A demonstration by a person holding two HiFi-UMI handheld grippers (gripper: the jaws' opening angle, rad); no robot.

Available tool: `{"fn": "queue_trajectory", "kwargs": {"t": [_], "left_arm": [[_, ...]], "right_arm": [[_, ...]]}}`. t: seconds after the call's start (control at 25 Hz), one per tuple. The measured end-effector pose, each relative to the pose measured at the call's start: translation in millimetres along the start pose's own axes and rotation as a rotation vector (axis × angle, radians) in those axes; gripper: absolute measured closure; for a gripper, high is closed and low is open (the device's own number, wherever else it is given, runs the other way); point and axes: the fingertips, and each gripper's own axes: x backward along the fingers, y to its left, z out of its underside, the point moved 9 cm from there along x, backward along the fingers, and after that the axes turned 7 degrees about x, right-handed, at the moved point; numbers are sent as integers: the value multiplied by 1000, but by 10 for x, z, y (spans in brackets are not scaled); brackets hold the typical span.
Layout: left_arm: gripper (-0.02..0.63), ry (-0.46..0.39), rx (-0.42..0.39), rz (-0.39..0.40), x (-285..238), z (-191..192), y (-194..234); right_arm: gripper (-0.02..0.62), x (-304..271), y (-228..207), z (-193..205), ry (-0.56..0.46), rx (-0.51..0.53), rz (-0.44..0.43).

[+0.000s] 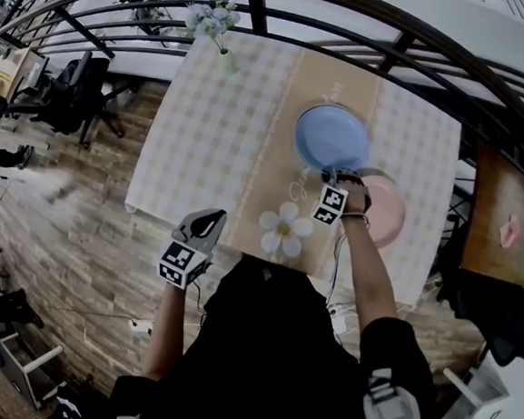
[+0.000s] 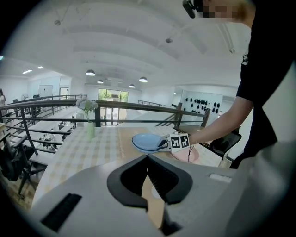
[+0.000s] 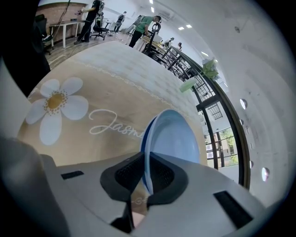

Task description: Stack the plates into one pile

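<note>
right gripper point(image 1: 335, 177) pinched the blue plate point(image 1: 330, 135) by its rim, likely bound for the pink plate point(image 1: 391, 215); left gripper point(image 1: 210, 218) hung pressed together.

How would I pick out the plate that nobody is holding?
Find the checked table with the tan runner. Toward its right edge, beside the blue plate gripped by the right gripper, lies the pink plate. It's the only pink one; nothing grips it.

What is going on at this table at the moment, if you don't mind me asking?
A person with a gripper in each hand is stacking plates. The right gripper is shut on the rim of the blue plate; the pink plate lies beside it on the table. The left gripper hangs shut and empty near the table's edge. Nothing is stacked yet.
</note>
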Motion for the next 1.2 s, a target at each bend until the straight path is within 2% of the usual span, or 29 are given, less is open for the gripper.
{"fn": "queue_trajectory", "kwargs": {"t": [0.48,0.8,1.2], "left_arm": [[604,3,11,-4,21,15,23],[604,-2,13,-5,20,9,19],[604,-15,20,-12,82,82,51]], "right_arm": [[572,-66,-8,-19,16,26,-14],[514,-58,-82,-9,9,-5,-32],[477,-31,-7,27,11,-41,-84]]}}
